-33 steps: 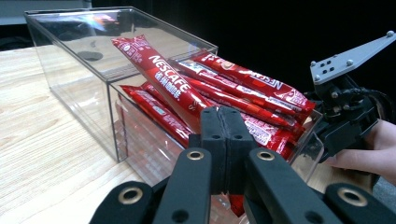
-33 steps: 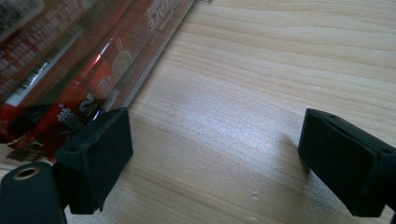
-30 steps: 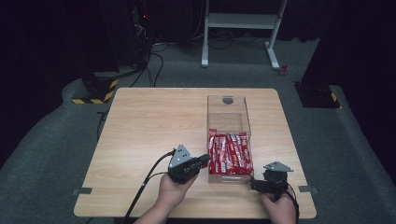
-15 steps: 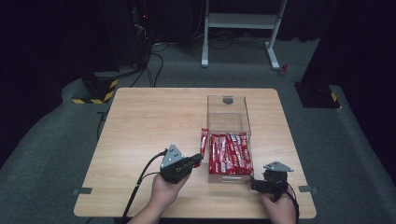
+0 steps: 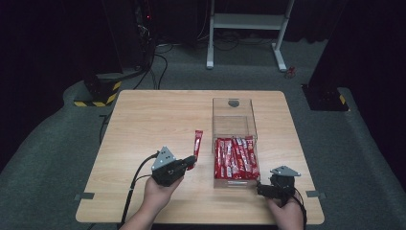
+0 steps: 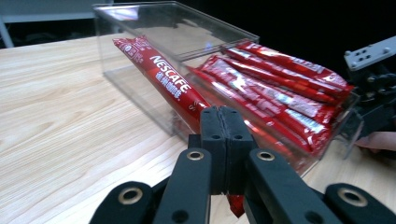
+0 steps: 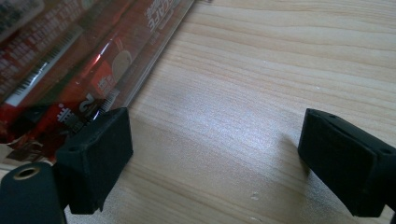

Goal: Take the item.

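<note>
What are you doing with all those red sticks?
A person is working with a gripper in each hand at a wooden table. The left gripper is shut on one red Nescafe coffee stick, holding it just left of the clear plastic box. More red sticks lie packed in the near end of that box. The right gripper is open and rests on the table by the box's near right corner, holding nothing.
</note>
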`<move>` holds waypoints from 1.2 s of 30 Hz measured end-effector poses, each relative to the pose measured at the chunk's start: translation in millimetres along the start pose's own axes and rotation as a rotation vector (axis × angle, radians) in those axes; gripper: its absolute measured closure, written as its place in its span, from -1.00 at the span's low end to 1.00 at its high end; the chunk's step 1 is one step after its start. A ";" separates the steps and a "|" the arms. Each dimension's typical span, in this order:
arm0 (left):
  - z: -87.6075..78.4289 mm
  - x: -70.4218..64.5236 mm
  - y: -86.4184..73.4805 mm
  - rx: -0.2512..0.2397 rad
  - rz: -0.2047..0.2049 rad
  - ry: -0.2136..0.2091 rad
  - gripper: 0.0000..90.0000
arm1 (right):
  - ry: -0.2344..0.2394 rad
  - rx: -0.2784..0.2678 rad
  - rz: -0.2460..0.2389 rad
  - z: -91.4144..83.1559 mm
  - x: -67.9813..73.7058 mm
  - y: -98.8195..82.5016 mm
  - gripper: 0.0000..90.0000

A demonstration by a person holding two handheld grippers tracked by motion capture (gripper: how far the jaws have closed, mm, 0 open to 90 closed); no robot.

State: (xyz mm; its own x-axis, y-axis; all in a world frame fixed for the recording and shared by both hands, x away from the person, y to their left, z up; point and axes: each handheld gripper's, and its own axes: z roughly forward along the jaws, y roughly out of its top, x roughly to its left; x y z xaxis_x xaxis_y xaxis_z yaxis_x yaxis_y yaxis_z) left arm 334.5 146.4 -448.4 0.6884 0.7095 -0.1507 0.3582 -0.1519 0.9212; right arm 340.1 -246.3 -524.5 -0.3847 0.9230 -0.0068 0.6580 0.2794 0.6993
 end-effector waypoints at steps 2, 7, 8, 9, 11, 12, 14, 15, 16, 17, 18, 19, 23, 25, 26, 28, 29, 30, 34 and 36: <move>-2.2 4.2 -1.0 0.000 -0.006 0.010 0.99 | 0.000 0.000 0.000 0.0 0.0 0.0 -0.78; -7.4 13.1 -2.0 0.009 0.003 0.028 0.99 | 0.003 0.001 0.000 -0.1 -0.1 0.0 -0.78; -8.3 14.2 -2.1 0.010 0.007 0.032 0.99 | 0.003 0.001 -0.001 -0.1 -0.1 -0.1 -0.78; -9.2 15.2 -2.0 0.011 0.010 0.035 0.99 | 0.004 0.000 -0.001 -0.1 -0.2 -0.1 -0.78; -10.2 16.9 -2.3 0.009 0.004 0.038 0.99 | 0.003 0.000 -0.005 -0.1 -0.4 -0.1 -0.78; -11.0 18.5 -2.4 0.010 0.005 0.038 0.99 | 0.004 0.000 -0.005 -0.1 -0.4 -0.1 -0.78; -11.9 20.7 -2.7 0.010 0.002 0.039 0.99 | 0.004 0.001 -0.003 -0.2 -0.3 -0.1 -0.78; -12.5 22.2 -2.8 0.011 0.003 0.041 0.99 | 0.003 0.000 -0.005 -0.1 -0.4 -0.1 -0.78; -13.2 24.2 -3.1 0.009 0.001 0.042 0.99 | 0.004 0.000 -0.005 -0.1 -0.5 -0.1 -0.78; -13.6 25.2 -3.4 0.009 -0.003 0.040 0.99 | 0.004 0.001 -0.004 -0.1 -0.3 -0.1 -0.78; -14.3 27.0 -3.6 0.008 -0.005 0.041 0.99 | 0.004 0.000 -0.005 -0.1 -0.5 -0.1 -0.78; -14.9 28.7 -3.8 0.007 -0.009 0.043 0.99 | 0.003 0.001 -0.004 -0.2 -0.3 -0.1 -0.78; -17.5 35.9 -4.7 0.007 -0.017 0.051 0.99 | 0.004 0.000 -0.005 -0.1 -0.4 -0.1 -0.78; -19.0 39.4 -5.2 0.006 -0.023 0.056 0.99 | 0.003 0.001 -0.004 -0.2 -0.3 -0.1 -0.78; -19.6 40.9 -5.5 0.004 -0.030 0.059 0.99 | 0.003 0.001 -0.004 -0.1 -0.3 -0.1 -0.78; -20.9 44.6 -6.2 0.003 -0.031 0.069 0.99 | 0.003 0.001 -0.002 -0.2 -0.2 -0.1 -0.78; -21.6 46.4 -6.5 0.002 -0.033 0.075 0.99 | 0.003 0.000 -0.005 -0.1 -0.4 -0.1 -0.78; -22.5 48.6 -7.2 0.003 -0.036 0.080 0.99 | 0.003 0.001 -0.002 -0.2 -0.2 -0.1 -0.78; -24.2 55.7 -9.7 0.004 -0.040 0.098 0.99 | 0.003 0.001 -0.004 -0.1 -0.3 -0.1 -0.78; -24.5 58.6 -11.0 0.003 -0.047 0.106 0.99 | 0.003 0.001 -0.003 -0.2 -0.3 -0.1 -0.78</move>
State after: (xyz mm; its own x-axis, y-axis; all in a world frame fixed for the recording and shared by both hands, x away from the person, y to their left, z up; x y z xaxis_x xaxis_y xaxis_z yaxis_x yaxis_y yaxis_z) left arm 355.4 206.5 -458.7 0.6003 0.7847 -0.1546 0.3901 -0.1185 0.9131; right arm 340.0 -246.6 -524.4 -0.3892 0.9211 -0.0067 0.6572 0.2828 0.6987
